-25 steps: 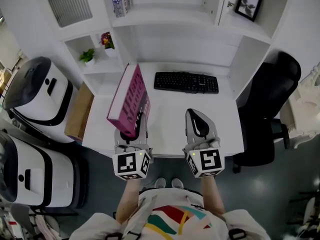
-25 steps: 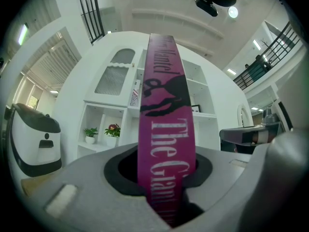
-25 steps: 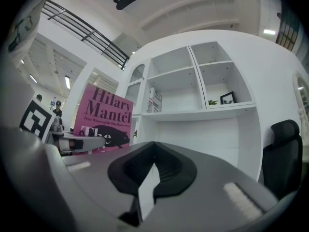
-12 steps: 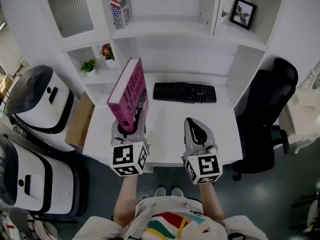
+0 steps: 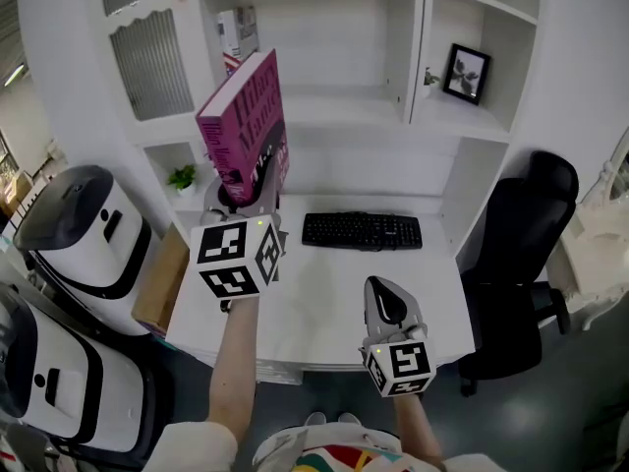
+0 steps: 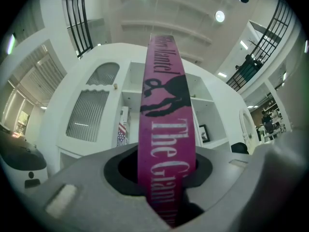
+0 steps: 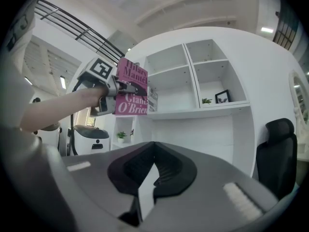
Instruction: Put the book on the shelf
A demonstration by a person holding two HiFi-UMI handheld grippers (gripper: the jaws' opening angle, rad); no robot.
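Pinching the pink book (image 5: 244,126) upright by its lower edge in the left gripper (image 5: 246,193), upper left of centre, just before the open shelf (image 5: 334,108); holding the right gripper (image 5: 387,301) low at lower right, tongs pressed together, empty. Judging the carry nearly done and needing next a forward push into the bare gap between the flag-covered book (image 5: 234,29) at left and the divider (image 5: 417,47) at right.

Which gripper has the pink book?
The left gripper, held high in front of the shelf, with its jaws clamped on the pink book's lower end. The right gripper is low over the desk and holds nothing.
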